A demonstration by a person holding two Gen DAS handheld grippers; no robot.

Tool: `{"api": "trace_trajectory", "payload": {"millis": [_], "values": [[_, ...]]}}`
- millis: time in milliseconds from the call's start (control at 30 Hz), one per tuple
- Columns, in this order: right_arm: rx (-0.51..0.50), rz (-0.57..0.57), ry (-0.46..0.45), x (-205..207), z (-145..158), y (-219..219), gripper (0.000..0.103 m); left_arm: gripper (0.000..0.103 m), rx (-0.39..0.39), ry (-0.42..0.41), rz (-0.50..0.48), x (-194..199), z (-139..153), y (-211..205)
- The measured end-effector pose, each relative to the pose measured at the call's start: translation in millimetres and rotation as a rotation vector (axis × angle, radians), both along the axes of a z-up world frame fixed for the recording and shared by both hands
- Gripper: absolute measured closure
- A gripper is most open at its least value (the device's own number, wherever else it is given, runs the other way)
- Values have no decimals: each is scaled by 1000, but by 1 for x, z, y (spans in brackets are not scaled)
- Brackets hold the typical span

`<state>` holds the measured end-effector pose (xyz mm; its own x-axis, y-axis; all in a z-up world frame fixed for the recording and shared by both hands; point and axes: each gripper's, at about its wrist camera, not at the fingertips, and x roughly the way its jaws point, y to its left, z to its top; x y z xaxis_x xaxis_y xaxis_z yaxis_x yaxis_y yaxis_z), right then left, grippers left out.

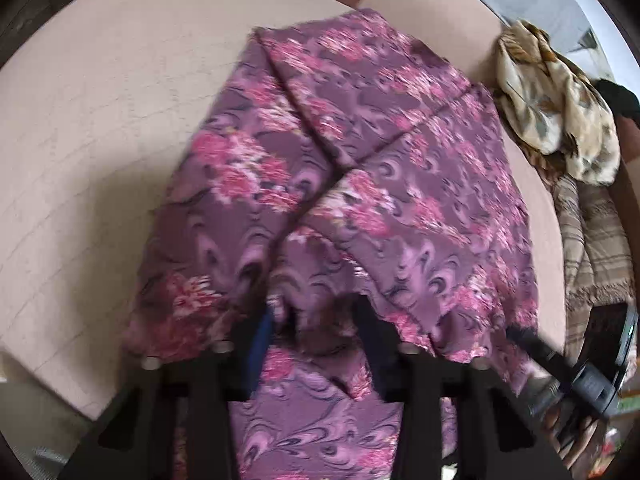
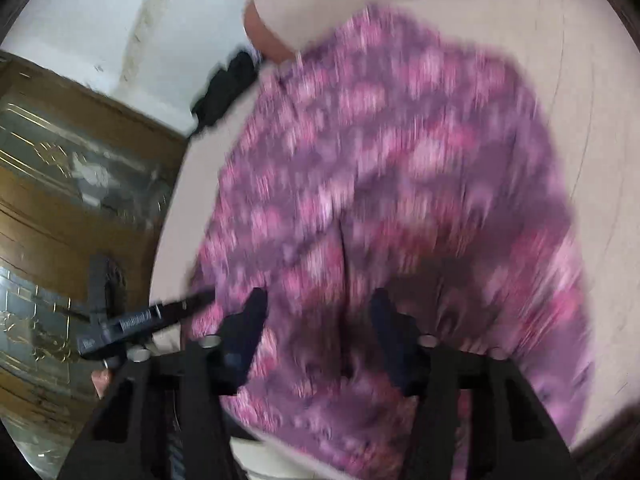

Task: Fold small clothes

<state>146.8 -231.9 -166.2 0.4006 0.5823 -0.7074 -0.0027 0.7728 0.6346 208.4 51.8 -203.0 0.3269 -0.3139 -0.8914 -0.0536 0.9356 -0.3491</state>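
In the left wrist view, a beige tabletop [image 1: 100,140] fills the left half of the frame, bare apart from faint seam lines. On it, from the centre toward the right, lies the purple floral garment [image 1: 360,152], partly folded: two flaps meet along dark creases that run from the upper middle down toward the lower centre, so its long axis runs from the bottom of the frame up and slightly right. Its near edge is bunched at the left gripper [image 1: 316,316], which enters from the bottom edge pointing steeply down. Its two dark fingers [image 1: 370,328] stand apart with cloth humped between them; whether the pads press on it I cannot tell. At the lower right the right gripper [image 1: 560,364] reaches in slantwise, tip at the garment's right edge. At the far right a cream leaf-print cloth [image 1: 560,100] is heaped above a folded brown plaid cloth [image 1: 600,248].

The right wrist view is heavily blurred. At the left a carved wooden cabinet [image 2: 60,200] stands below a white wall [image 2: 120,20]; the left gripper [image 2: 172,312] shows at lower left, near the garment's edge. The garment [image 2: 400,180] spreads from the centre rightward, long axis running bottom to top. The right gripper [image 2: 320,312] points down over it, fingers [image 2: 248,320] apart, not clamped.
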Motion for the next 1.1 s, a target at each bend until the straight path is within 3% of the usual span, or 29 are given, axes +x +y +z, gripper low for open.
{"api": "trace_trajectory", "payload": {"millis": [33, 67, 100, 133, 233, 300, 400, 467, 500, 533, 567, 600, 700, 733, 767, 800, 833, 967, 1067, 1100], "values": [[-21, 23, 15, -2, -5, 9, 61, 70, -10, -3, 11, 0, 1, 2], [-49, 45, 25, -2, -9, 16, 74, 74, -23, -4, 21, 1, 0, 4], [-123, 66, 20, -3, -9, 26, 86, 94, -15, 2, 25, 1, -2, 5], [-146, 71, 14, -3, -8, 29, 95, 98, 2, 15, 20, 0, -3, 5], [-141, 31, -56, -13, 14, 20, 95, 98, -74, -45, 33, -16, 14, 17], [-126, 13, -61, -15, 14, 13, 95, 94, -68, -59, 67, -23, 13, 22], [-158, 30, 17, -11, -14, 18, 89, 91, -31, 26, 92, -15, -4, 23], [-115, 10, -2, -10, -6, 12, 84, 87, -54, 14, 102, -17, 0, 26], [-92, -9, -50, -14, 6, 7, 80, 73, -56, -15, 97, -20, 6, 26], [-86, -30, -84, -20, 14, 2, 62, 56, -53, -41, 96, -24, 10, 26], [-83, -43, -99, -22, 18, -2, 47, 50, -39, -69, 102, -26, 14, 26], [-70, -53, -105, -24, 19, -6, 47, 47, -30, -76, 105, -26, 14, 26], [-65, -45, -59, -23, 8, -4, 47, 47, -31, -29, 91, -17, 1, 19], [-89, -39, -51, -23, 5, -1, 47, 52, -14, -24, 86, -16, -1, 16], [-105, -35, -49, -23, 4, 2, 47, 62, 27, -43, 80, -16, 0, 11], [-122, -30, -56, -24, 6, 5, 47, 100, 76, -68, 69, -16, 4, 6], [-129, -28, -65, -23, 9, 6, 47, 98, 114, -84, 56, -18, 8, 2], [-143, -53, -117, -27, 21, -2, 46, 97, 131, -124, 81, -28, 16, 7], [-117, -79, -107, -21, 23, -11, 46, 86, 126, -113, 95, -27, 18, 14], [-74, -75, -90, -15, 23, -14, 46, 77, 110, -115, 101, -27, 22, 17]]}}
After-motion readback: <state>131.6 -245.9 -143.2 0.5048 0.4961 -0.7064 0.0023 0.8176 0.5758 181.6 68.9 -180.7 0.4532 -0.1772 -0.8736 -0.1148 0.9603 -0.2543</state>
